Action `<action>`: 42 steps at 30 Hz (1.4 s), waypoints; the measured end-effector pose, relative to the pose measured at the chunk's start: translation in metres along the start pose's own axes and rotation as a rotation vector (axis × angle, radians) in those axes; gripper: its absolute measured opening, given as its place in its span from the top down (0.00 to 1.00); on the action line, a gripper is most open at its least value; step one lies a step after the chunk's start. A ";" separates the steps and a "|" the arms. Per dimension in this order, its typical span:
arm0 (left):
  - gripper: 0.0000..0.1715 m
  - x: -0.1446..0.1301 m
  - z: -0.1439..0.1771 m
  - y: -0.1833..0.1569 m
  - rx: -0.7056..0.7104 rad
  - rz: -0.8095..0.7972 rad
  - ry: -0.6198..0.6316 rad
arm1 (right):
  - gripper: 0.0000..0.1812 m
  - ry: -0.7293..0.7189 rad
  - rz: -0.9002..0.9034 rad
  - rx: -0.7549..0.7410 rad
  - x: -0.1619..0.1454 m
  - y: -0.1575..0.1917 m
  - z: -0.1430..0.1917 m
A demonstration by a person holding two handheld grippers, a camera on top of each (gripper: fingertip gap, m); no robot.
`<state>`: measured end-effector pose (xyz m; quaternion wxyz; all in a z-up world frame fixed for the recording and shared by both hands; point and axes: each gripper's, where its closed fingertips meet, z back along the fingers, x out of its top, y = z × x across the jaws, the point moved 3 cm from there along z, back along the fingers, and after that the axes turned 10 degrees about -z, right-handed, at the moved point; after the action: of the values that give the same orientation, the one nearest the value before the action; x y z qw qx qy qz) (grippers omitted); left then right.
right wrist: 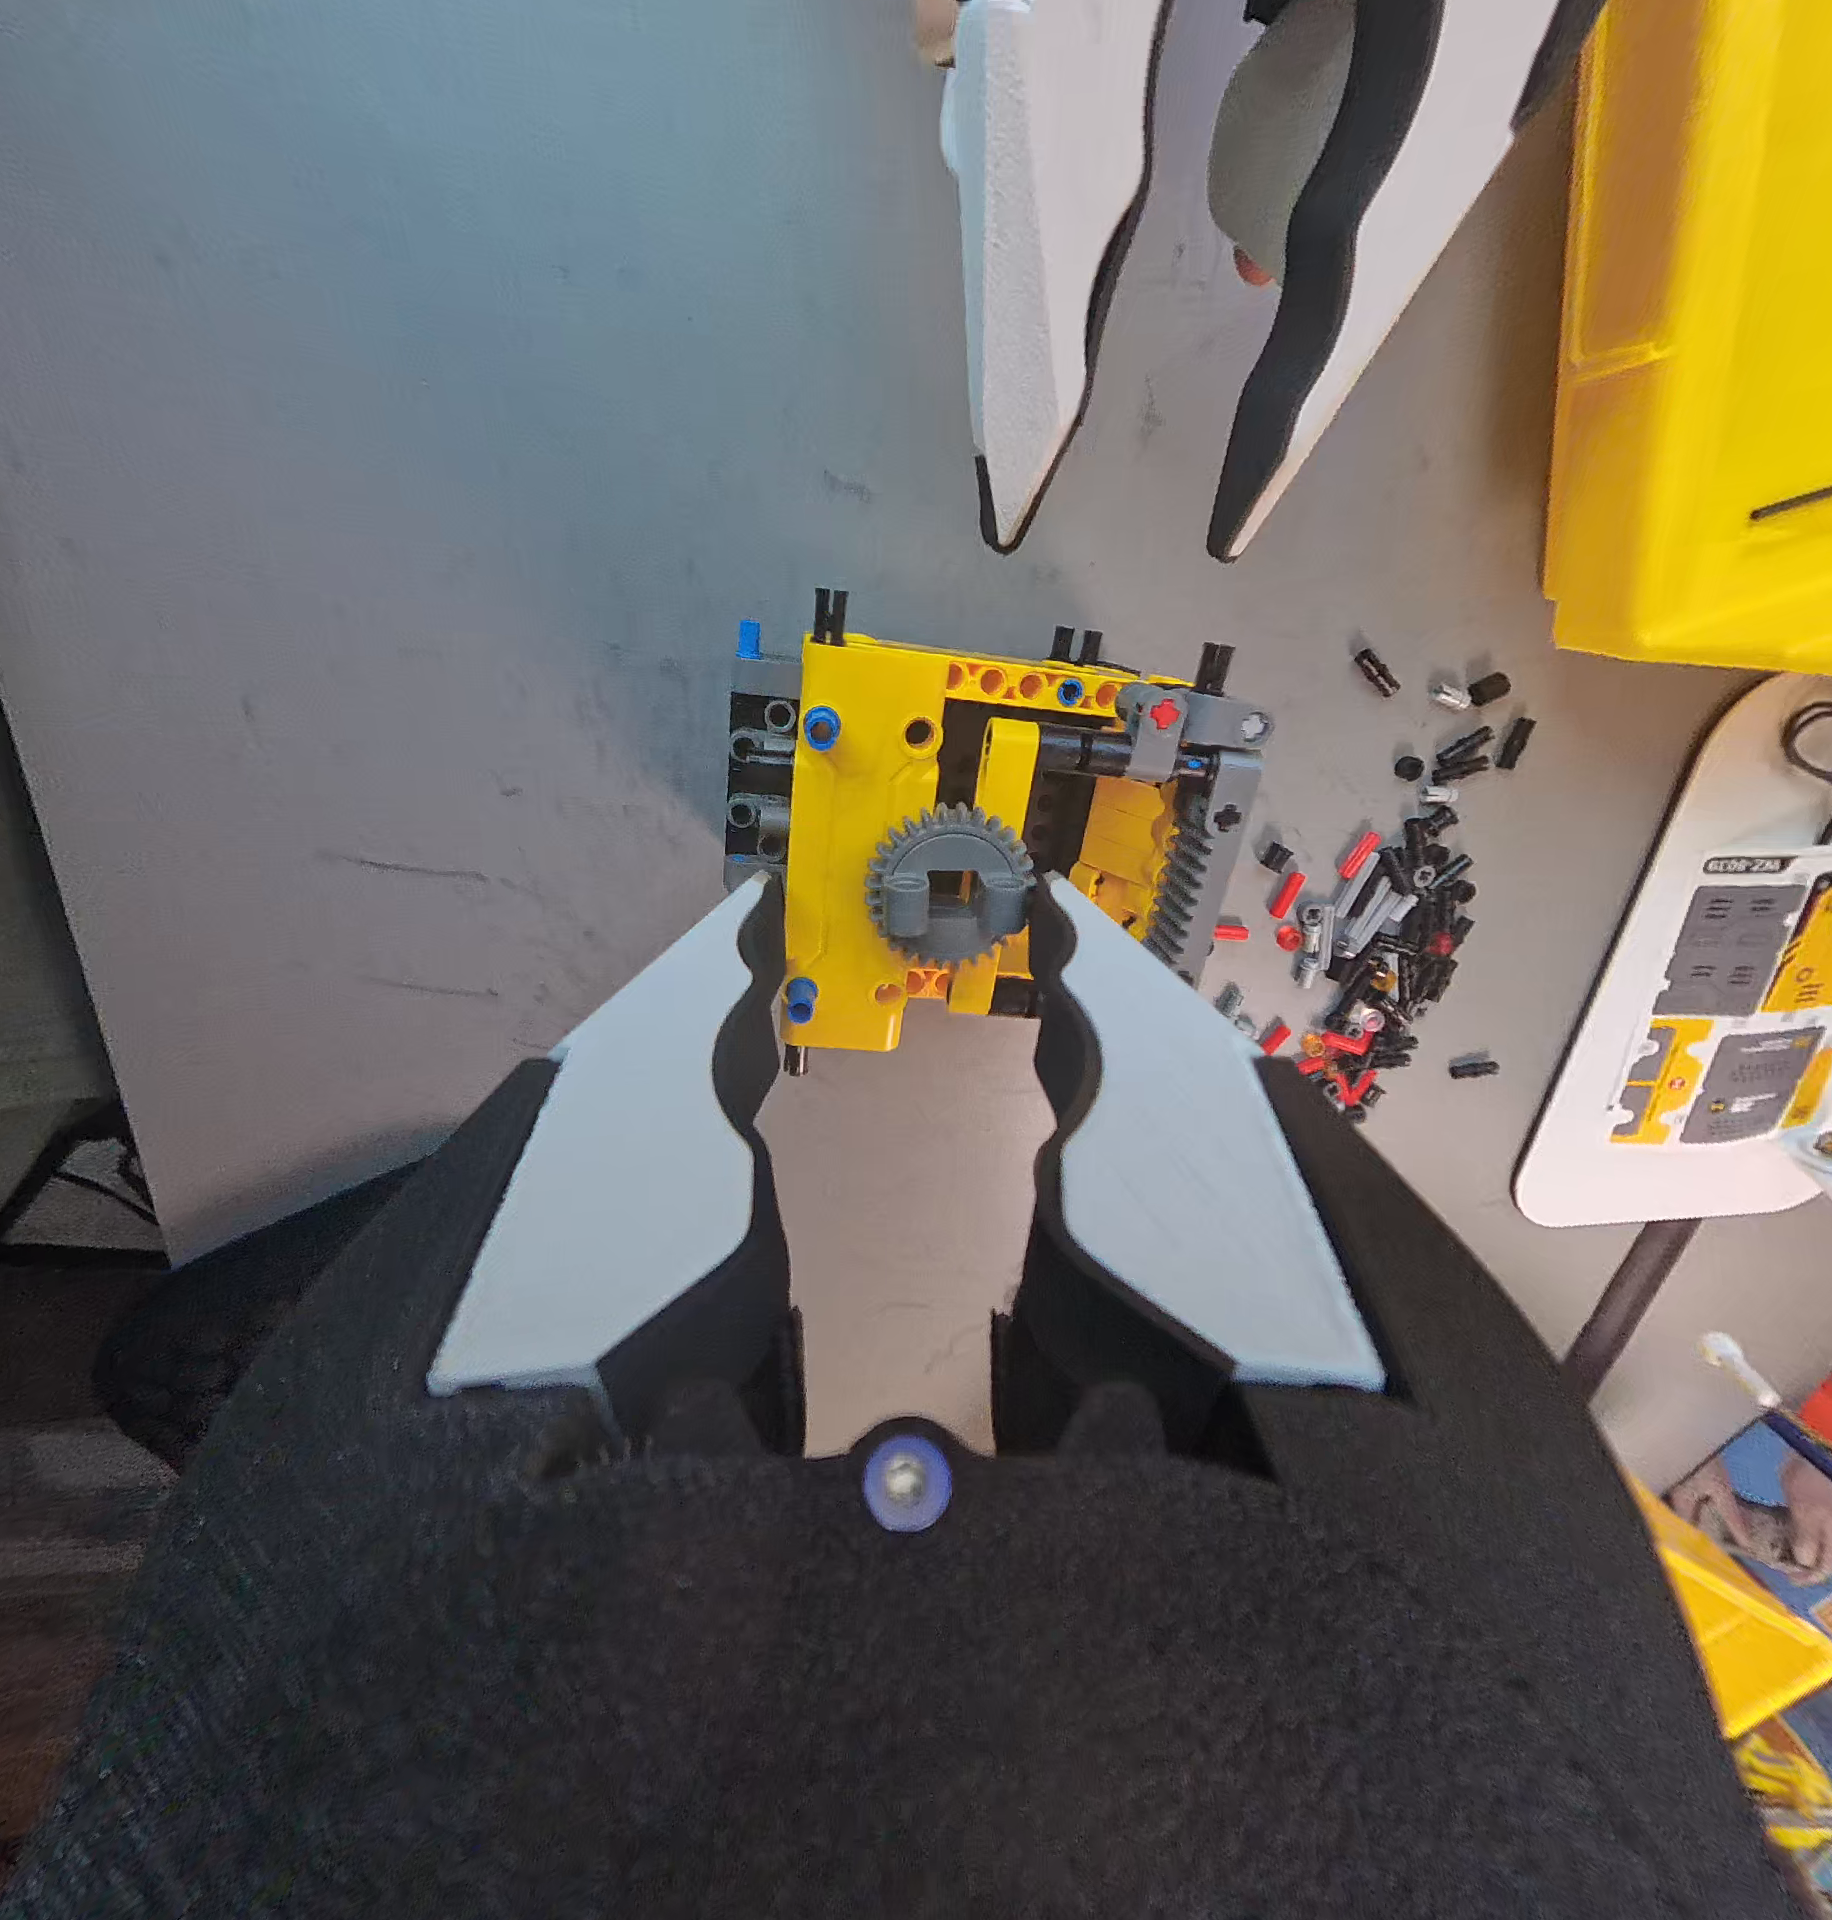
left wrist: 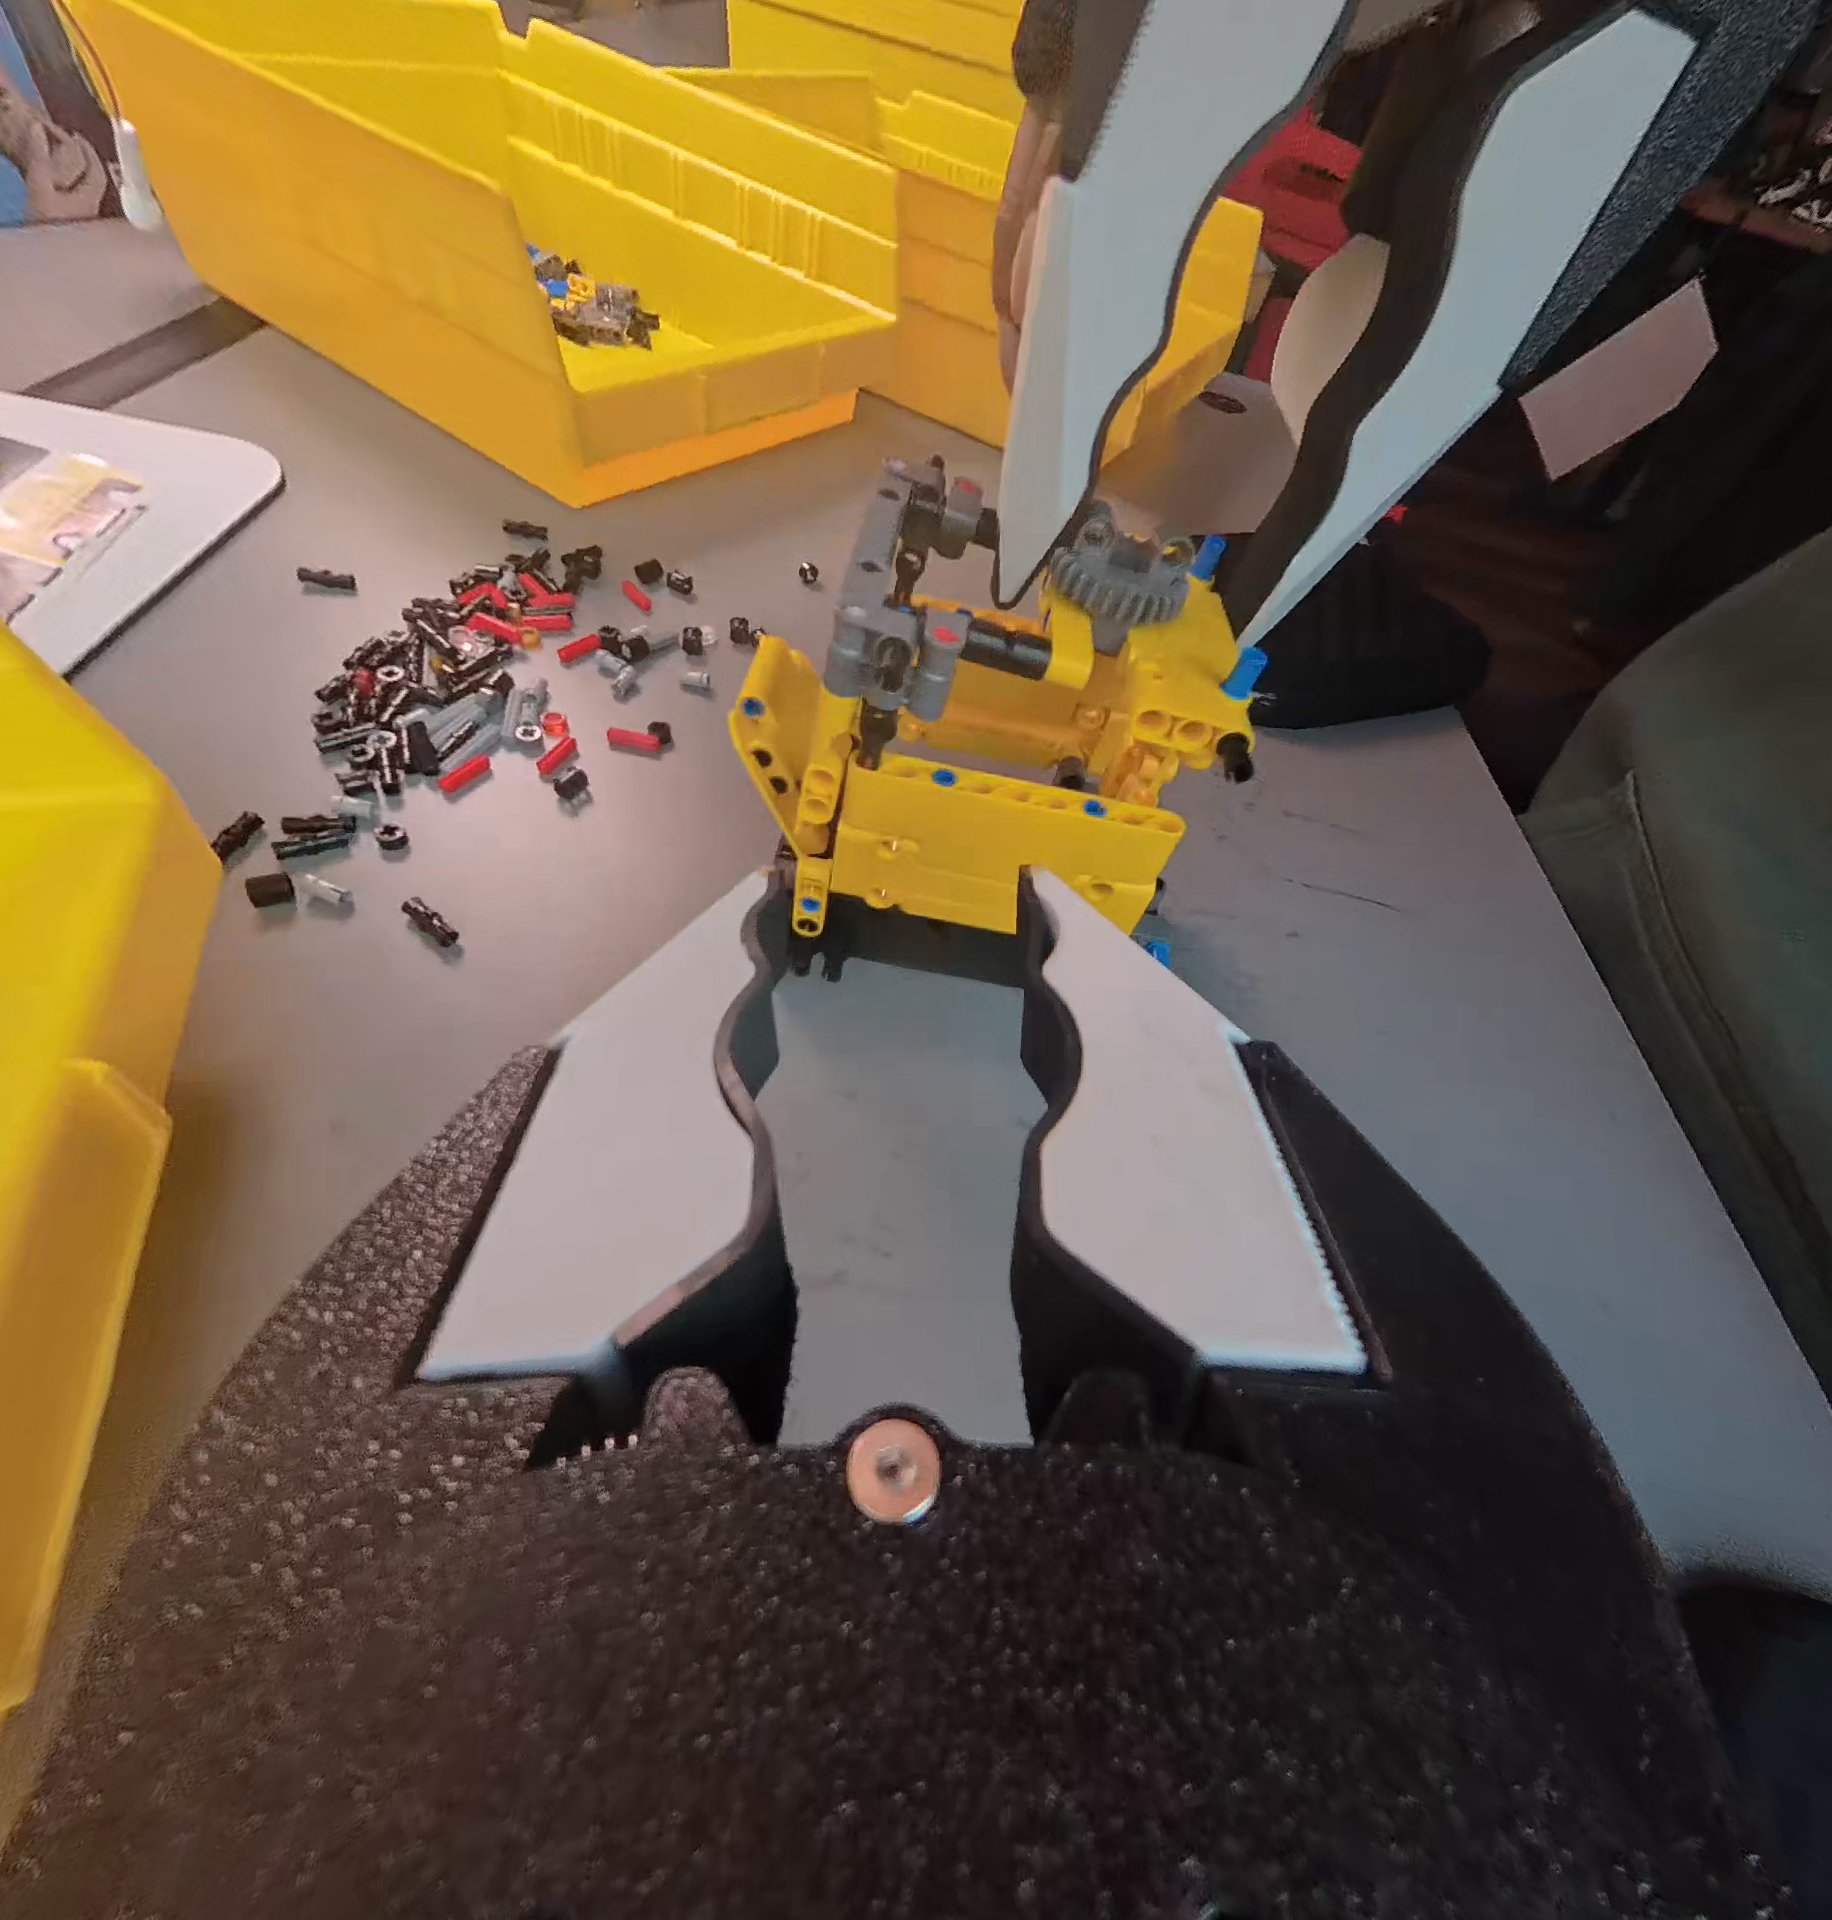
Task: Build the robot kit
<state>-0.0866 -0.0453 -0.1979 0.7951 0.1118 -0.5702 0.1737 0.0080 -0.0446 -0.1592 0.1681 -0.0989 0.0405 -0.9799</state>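
1. I worked over a grey table [left wrist: 600,997] with faint scuffs. A dark seam ran across it near a white board [right wrist: 1660,1039] that carried printed sheets, and a dark chair stood past the table's edge on my right.
2. The yellow brick model [left wrist: 995,800] stood on the table near that edge. Its grey gear [right wrist: 948,883] faced straight up, a grey frame [left wrist: 891,603] rose on the side toward the loose parts, and blue pins stuck out at its corners. I could not tell which way its long axis ran, because it looked nearly square from above.
3. My left gripper [left wrist: 901,883] had its fingers apart, with the tips at the model's near lower edge, one on either side. I could not tell whether they pressed on it.
4. My right gripper [right wrist: 901,883] came down from above with its fingers apart, one at each side of the gear. I could not make out contact.
5. A scatter of small black, red and grey pins [left wrist: 455,696] lay on the table beside the model.
6. A yellow bin [left wrist: 683,384] behind the scatter held a few dark and blue pieces. More yellow bins stood around it, but I could not see what they held.
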 end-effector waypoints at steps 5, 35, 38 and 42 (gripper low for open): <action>0.71 -0.001 -0.011 -0.003 -0.020 0.013 0.032 | 0.74 -0.048 0.170 0.054 -0.009 0.003 0.002; 0.80 0.000 -0.050 -0.090 -0.219 -0.078 0.221 | 0.66 -0.144 -0.455 -0.044 -0.022 0.021 0.016; 0.84 0.000 -0.046 -0.112 -0.380 -0.118 0.193 | 0.67 -0.064 -0.267 -0.038 -0.027 0.019 0.015; 0.81 0.007 -0.037 -0.086 -0.305 -0.062 0.123 | 0.70 -0.033 0.077 0.013 -0.035 0.022 0.017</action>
<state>-0.0177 -0.1094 -0.2019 0.8411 -0.0035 -0.5366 0.0673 0.0512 -0.0543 -0.1514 0.2068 -0.1122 0.0351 -0.9713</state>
